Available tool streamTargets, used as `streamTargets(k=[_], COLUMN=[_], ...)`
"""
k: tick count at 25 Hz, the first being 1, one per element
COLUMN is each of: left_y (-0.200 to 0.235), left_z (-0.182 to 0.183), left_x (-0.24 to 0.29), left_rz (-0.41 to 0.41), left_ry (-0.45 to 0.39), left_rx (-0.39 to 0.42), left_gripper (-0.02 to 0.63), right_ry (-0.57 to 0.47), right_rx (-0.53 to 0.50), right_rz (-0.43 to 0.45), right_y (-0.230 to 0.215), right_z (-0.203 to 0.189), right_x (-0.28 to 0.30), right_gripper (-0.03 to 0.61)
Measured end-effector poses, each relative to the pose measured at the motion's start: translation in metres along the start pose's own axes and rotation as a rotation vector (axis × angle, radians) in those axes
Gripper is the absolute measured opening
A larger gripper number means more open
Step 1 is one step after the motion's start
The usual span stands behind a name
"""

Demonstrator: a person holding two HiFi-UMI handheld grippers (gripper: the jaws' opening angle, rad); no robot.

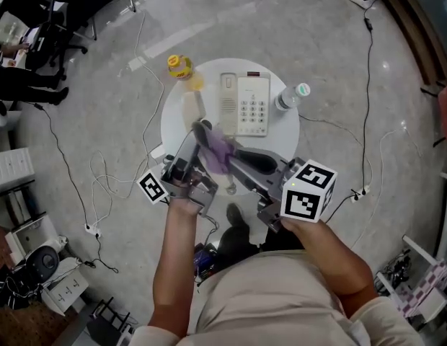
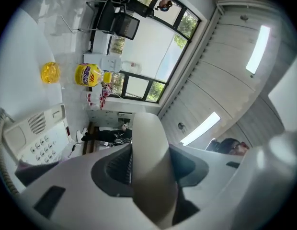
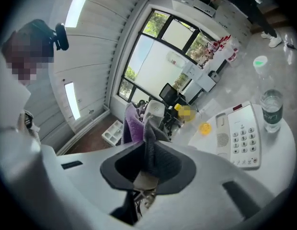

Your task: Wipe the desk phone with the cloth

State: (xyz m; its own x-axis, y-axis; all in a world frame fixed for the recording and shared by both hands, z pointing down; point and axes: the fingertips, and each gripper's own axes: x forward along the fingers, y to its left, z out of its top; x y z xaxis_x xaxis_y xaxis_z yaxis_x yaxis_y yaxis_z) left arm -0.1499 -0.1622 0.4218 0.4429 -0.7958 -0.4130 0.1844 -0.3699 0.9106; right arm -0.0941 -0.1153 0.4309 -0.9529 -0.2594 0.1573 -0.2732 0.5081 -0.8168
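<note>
Desk phone (image 1: 251,105) one, cloth (image 1: 220,150) one

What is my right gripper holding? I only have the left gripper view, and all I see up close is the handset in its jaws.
Observer: The right gripper is shut on a purple cloth.
Operator: Where's the cloth relative to the handset?
Observer: In the head view it hangs at the handset's near end, by the left gripper's tip.
Operator: Anything right of the desk phone?
Observer: A clear water bottle stands beside it on the table.
</note>
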Motion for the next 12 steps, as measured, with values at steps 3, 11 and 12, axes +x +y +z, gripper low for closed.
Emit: streamTargets(k=[3, 11, 12], left_y=[0.001, 0.003, 0.003], left_z=[0.0, -0.026, -0.032], left_x=[-0.002, 0.0, 0.0], left_rz=[0.005, 0.011, 0.015], left_ry=[0.002, 0.073, 0.089], left_rx=[-0.003, -0.021, -0.021], left_gripper=[0.209, 0.209, 0.209], right_ry=[0.024, -0.147, -0.193], right_rx=[-0.016, 0.07, 0.068], right_rz=[0.001, -0.067, -0.081], right_y=[0.003, -0.025, -0.029], right_z=[-0.004, 0.03, 0.041], right_x=[-0.007, -0.006, -0.007], right_gripper=[0.048, 0.048, 0.048])
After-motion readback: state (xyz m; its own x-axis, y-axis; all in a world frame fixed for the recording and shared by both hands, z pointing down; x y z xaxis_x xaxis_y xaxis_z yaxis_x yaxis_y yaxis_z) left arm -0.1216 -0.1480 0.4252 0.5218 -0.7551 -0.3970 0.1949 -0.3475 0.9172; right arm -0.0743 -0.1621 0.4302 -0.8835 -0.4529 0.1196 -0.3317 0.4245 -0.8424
